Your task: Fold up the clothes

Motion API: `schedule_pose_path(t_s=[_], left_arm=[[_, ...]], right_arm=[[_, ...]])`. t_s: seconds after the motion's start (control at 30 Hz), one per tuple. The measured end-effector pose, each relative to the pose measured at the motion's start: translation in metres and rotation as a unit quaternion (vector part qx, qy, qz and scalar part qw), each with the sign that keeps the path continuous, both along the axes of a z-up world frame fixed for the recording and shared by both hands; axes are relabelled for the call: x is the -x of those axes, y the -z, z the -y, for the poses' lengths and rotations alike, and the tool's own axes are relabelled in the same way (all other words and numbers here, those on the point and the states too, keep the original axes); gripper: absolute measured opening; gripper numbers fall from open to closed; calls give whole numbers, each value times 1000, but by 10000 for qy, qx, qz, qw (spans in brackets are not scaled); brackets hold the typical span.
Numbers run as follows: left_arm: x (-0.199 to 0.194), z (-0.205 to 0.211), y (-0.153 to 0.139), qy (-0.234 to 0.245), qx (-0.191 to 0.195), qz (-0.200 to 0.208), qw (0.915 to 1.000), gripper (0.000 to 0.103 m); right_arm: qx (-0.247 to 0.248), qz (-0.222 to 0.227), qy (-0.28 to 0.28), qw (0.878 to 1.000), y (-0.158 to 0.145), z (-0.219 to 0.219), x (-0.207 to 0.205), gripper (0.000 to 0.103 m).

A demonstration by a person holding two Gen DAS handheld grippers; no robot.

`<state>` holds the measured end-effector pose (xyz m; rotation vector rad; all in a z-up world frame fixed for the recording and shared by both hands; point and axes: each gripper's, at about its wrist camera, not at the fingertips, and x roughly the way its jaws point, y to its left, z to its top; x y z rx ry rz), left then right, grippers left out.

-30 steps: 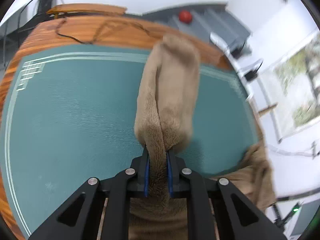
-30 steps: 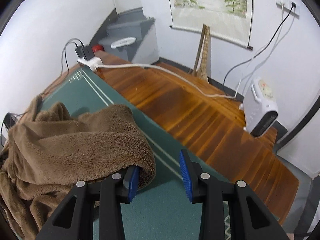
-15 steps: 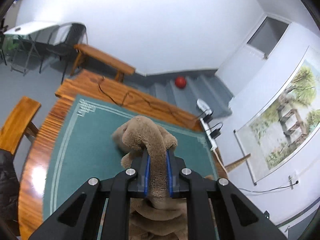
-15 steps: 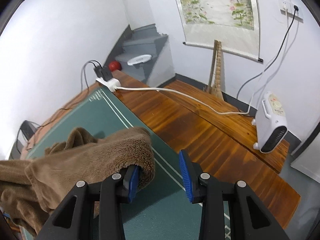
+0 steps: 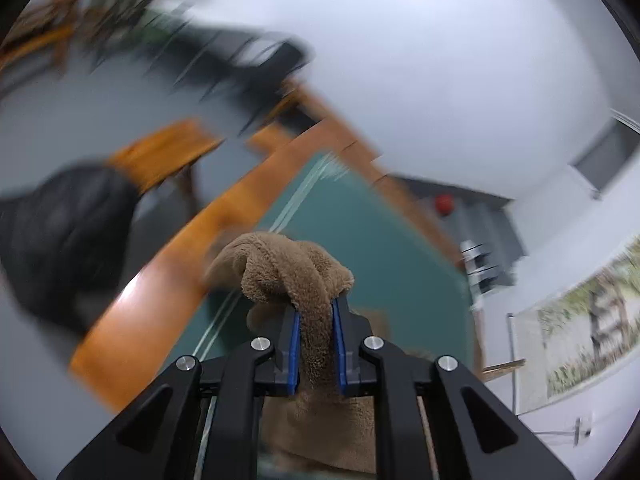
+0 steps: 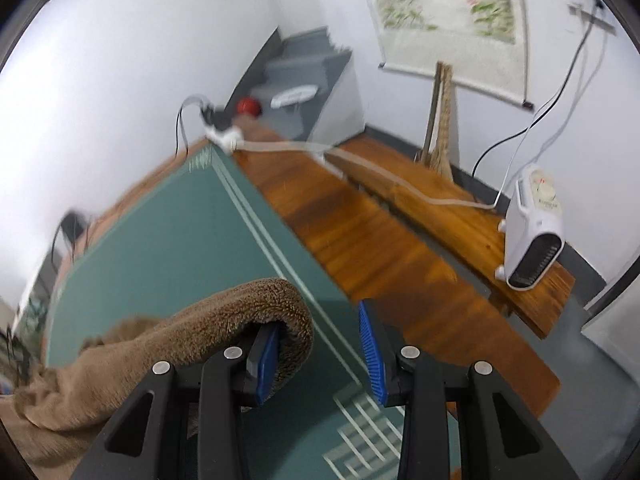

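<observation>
The left claw (image 5: 316,344) is clamped on one brown fleece garment (image 5: 296,268): its two blue pads (image 5: 295,350) press a narrow band of the plush cloth, which bunches into a rounded knot just past the fingertips and hangs down beneath the black linkage. The claw points steeply downward, rolled so that the room lies tilted across the view, and much of the background there is smeared.

The right claw (image 6: 320,354) stands partly apart. The same garment (image 6: 224,320) is draped over its left finger, a folded edge curling round that blue pad (image 6: 266,354), while the other pad is bare and the gap between the two shows only green surface. From that finger the cloth trails down and away to the lower left of the right wrist view. This claw also tilts downward.

Below both lies one green mat (image 6: 168,240) with pale border lines and a small stepped pattern at its corners, spread on a wooden desk (image 6: 360,232). One white power strip (image 6: 226,136) sits at the mat's far corner, with one white cable running along the wood. One white fan heater (image 6: 534,224) stands on a wooden bench (image 6: 460,216); its dial label is too small to read. One red ball (image 6: 248,106) rests on the grey stairs (image 6: 304,72). One scroll painting (image 6: 444,12) hangs on the wall, with no legible writing.
</observation>
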<state>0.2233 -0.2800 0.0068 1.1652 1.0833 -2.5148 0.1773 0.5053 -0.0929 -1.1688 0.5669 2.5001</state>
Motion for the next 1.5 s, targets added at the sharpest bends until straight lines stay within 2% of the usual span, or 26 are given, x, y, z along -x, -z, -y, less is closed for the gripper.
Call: schedule_pose_path(t_s=[0.07, 0.13, 0.2, 0.23, 0.3, 0.37, 0.47, 0.6, 0.7, 0.77, 0.87, 0.9, 0.97, 1.0, 1.1, 1.2, 1.27, 1.3, 1.37, 1.5], left_arm=[[-22, 4, 35, -227, 11, 599, 9979, 17], [-38, 0, 55, -270, 167, 974, 9947, 18], [-49, -6, 71, -282, 392, 1346, 9897, 25], [-50, -8, 77, -257, 571, 1530, 9862, 30], [-51, -11, 85, -203, 956, 1866, 9776, 51], [-53, -11, 89, -165, 1128, 2090, 9712, 64], [-67, -2, 90, -251, 1110, 2149, 9700, 66], [-64, 0, 69, -329, 1050, 1658, 9800, 69], [-32, -18, 52, 89, 1146, 1180, 9863, 79], [-3, -35, 50, 477, 1226, 1001, 9862, 80], [37, -61, 55, 909, 1394, 955, 9814, 80], [49, -70, 59, 1037, 1408, 954, 9800, 80], [69, -87, 66, 1293, 1385, 934, 9774, 80], [77, -94, 69, 1388, 1387, 933, 9761, 80], [96, -114, 75, 1683, 1529, 979, 9689, 80], [113, -128, 81, 1959, 1652, 1052, 9609, 80], [121, -131, 84, 2060, 1706, 1079, 9575, 80], [124, -132, 85, 2096, 1738, 1106, 9558, 80], [132, -130, 88, 2147, 1789, 1163, 9531, 80], [145, -120, 100, 2210, 1711, 1325, 9510, 80]], right_arm=[[174, 312, -118, 9993, 17, -2, -8, 38], [237, 427, -285, 9984, 22, -3, -13, 45], [291, 525, -456, 9972, 26, -3, -18, 48], [318, 574, -541, 9964, 28, -3, -21, 52], [278, 607, -722, 9952, 28, -2, -25, 65], [140, 581, -941, 9938, 23, 2, -29, 72], [-21, 618, -1260, 9901, 18, 6, -38, 72], [-353, 518, -1148, 9914, 6, 6, -44, 72], [-595, 236, -1297, 9895, -11, 20, -40, 72], [-640, 30, -1685, 9836, -22, 42, -32, 72], [-597, -224, -2631, 9627, -33, 97, -20, 73], [-565, -283, -2991, 9521, -34, 118, -19, 78], [-577, -301, -3789, 9232, -33, 169, -18, 87], [-611, -308, -4076, 9106, -31, 190, -20, 87], [-718, -301, -4748, 8766, -22, 242, -26, 87], [-864, 5, -5098, 8559, -1, 272, -25, 87], [-1094, 278, -5030, 8569, 14, 279, -18, 86], [-1214, 399, -4874, 8638, 21, 276, -14, 86], [-1375, 489, -4412, 8854, 26, 259, -7, 86], [-1379, 565, -2885, 9458, 18, 185, 6, 86]])
